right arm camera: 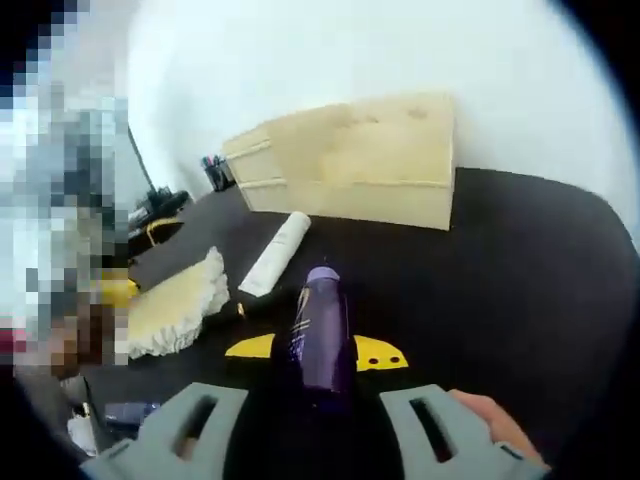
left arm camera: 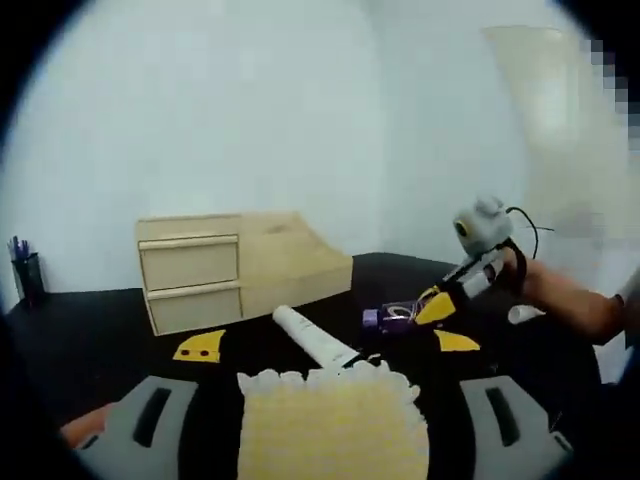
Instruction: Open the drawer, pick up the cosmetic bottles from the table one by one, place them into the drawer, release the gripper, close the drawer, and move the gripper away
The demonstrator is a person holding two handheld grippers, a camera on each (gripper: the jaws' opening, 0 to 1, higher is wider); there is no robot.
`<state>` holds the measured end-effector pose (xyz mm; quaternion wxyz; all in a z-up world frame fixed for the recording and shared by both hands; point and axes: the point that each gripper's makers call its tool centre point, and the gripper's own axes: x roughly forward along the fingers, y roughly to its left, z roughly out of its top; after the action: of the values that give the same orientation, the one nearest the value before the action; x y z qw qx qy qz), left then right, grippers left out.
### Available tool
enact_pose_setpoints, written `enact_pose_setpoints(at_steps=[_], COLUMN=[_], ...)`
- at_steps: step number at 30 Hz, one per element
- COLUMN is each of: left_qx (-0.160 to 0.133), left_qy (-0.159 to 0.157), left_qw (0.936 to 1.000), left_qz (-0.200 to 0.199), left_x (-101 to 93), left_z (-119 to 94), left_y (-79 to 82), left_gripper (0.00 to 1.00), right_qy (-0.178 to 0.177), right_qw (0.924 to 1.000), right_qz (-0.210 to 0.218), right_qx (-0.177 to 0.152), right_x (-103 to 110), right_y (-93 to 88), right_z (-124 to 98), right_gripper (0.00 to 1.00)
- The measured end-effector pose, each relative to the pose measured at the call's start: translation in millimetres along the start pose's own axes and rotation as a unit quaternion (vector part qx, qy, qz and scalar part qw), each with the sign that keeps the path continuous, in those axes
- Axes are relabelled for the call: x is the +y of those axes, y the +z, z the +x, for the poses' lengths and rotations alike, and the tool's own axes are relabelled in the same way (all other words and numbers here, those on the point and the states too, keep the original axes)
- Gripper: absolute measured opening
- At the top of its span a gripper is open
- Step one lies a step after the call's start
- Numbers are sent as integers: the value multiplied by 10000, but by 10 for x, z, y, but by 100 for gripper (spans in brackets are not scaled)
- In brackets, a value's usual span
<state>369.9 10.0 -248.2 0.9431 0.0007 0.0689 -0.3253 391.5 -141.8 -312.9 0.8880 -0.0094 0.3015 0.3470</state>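
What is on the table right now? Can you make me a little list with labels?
table: black top
drawer box: wooden, two drawers, both shut
white tube: lying flat, in front of the drawer box
purple bottle: between the right gripper's yellow tips, jaws close around it
yellow cloth: white frilly edge, just ahead of the left gripper
left gripper: open, holding nothing
pen cup: dark, on the far side of the drawer box
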Motion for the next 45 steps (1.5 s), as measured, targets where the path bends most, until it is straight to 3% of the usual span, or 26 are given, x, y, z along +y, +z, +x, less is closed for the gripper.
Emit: enact_pose_setpoints(at_steps=[6,11,13,14,22,24,27,28,29,31,34,36,39,41,45], left_qx=[-68,-320,-396,-411,-616,-738,-1024,-923,-815,-916,-990,-995,-963,-944,-882], left_qy=[-214,-358,-390,-392,-473,-520,-602,-645,-705,-683,-884,-929,-942,-971,-1029], left_qw=[9997,9986,9980,9979,9958,9938,9867,9856,9860,9845,9764,9752,9790,9796,9801], left_qz=[-75,-223,-308,-319,-495,-652,-1112,-1261,-1271,-1328,-1705,-1746,-1529,-1487,-1451], left_x=[-279,-445,-485,-495,-604,-608,-589,-582,-584,-539,-567,-585,-659,-711,-757], left_z=[189,342,389,401,427,399,315,302,291,259,252,262,268,273,296], left_y=[185,413,465,474,508,501,463,408,382,401,430,426,416,418,390], left_gripper=[74,74,74,74,71,71,70,69,69,68,67,68,68,68,68], right_qy=[-243,-256,-288,-255,-318,-270,61,181,342,663,999,1284,1675,1986,2028], right_qw=[9940,9920,9903,9908,9926,9961,9998,9982,9952,9857,9741,9668,9488,9308,9259], right_qz=[-1057,-1230,-1313,-1314,-1141,-804,167,570,918,1546,2030,2207,2673,3065,3185], right_qx=[110,96,350,186,266,225,93,38,-2,-26,24,-92,-187,-160,-91], right_x=[38,33,-10,2,-30,-24,-14,-25,-25,-26,-16,13,70,116,121], right_y=[-83,-99,-202,-164,-133,-123,-71,-48,-35,-31,-56,-23,27,39,-10], right_z=[43,63,106,115,82,82,59,46,36,-3,-30,-42,-70,-105,-84], right_gripper=[24,26,29,29,26,26,26,26,26,26,26,26,26,26,26])
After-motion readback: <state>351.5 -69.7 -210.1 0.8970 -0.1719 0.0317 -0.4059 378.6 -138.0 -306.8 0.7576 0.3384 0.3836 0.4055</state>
